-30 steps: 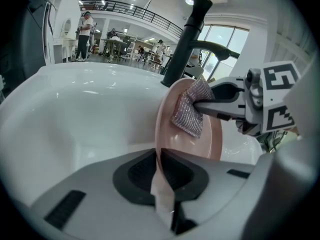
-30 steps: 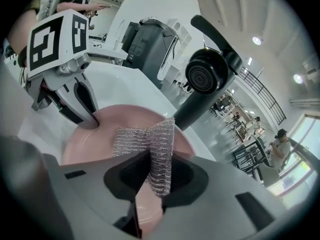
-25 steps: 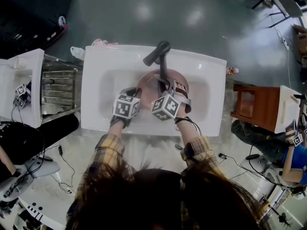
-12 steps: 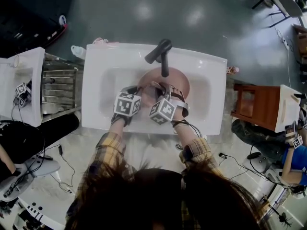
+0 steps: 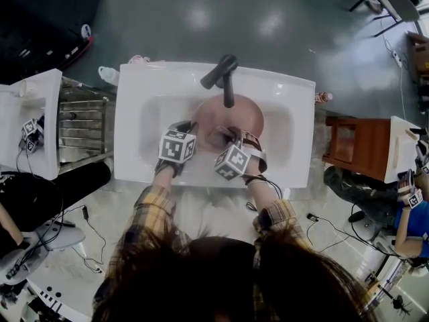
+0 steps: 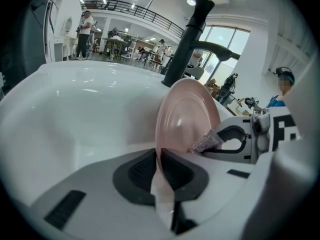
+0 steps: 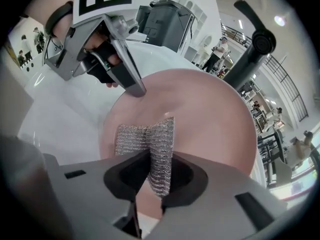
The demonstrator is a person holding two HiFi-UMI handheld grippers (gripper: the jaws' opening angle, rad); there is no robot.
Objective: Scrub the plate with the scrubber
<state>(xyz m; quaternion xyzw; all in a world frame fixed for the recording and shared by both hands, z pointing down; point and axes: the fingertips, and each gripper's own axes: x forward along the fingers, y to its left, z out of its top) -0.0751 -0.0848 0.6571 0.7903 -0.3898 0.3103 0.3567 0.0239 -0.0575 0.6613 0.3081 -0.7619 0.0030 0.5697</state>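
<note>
We are keeping our left gripper (image 6: 161, 160) pinched on the rim of the plate (image 6: 186, 116) while our right gripper (image 7: 154, 173), clamping the scrubber (image 7: 150, 136), is sliding back toward us across it.

Left gripper (image 6: 161, 170): pitched downward, jaws clamped on the plate (image 6: 187, 114) rim, edge-on between them.
Right gripper (image 7: 156, 174): close at its right, pitched steeply down, jaws pinching the scrubber (image 7: 150, 139).
Forearms (image 5: 151, 203): plaid-sleeved, extended forward.
</note>
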